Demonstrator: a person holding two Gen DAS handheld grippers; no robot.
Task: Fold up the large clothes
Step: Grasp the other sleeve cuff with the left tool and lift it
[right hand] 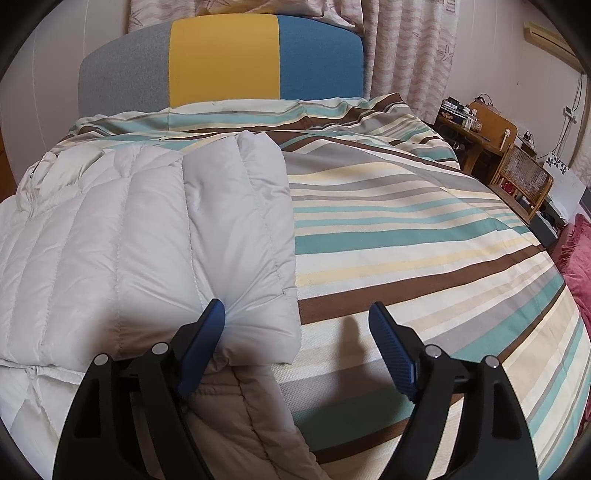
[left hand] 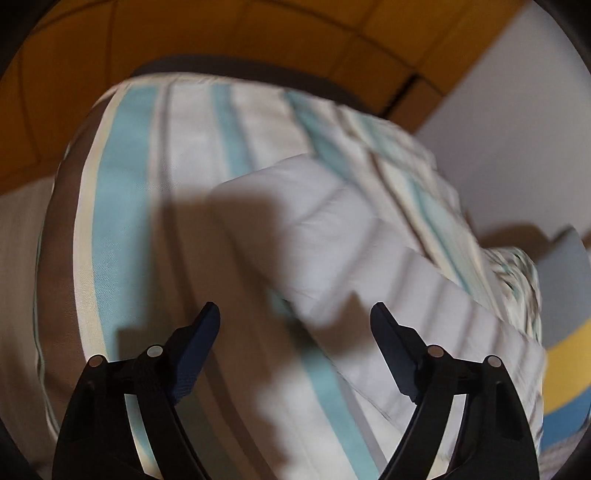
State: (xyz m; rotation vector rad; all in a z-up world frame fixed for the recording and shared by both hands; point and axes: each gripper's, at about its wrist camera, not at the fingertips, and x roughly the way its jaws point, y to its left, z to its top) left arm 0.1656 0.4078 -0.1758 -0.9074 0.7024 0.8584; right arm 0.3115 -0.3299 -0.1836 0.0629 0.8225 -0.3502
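Observation:
A pale grey-white quilted puffer jacket [right hand: 122, 236] lies on the striped bedspread [right hand: 406, 236], with one sleeve [right hand: 243, 221] folded over its body. My right gripper [right hand: 297, 325] is open above the sleeve's lower end; its left finger [right hand: 210, 328] touches the cuff, its right finger is over the bedspread. In the left wrist view the jacket [left hand: 332, 236] appears blurred, lying on the bedspread [left hand: 122, 206]. My left gripper [left hand: 295, 325] is open and empty above the bedspread, just short of the jacket's edge.
The grey, yellow and blue headboard [right hand: 225, 59] stands at the bed's far end. A wooden desk [right hand: 476, 129] and chair [right hand: 524, 177] stand at the right, with a red cushion [right hand: 580, 258]. A wooden floor [left hand: 221, 33] and white wall [left hand: 517, 129] lie beyond the bed.

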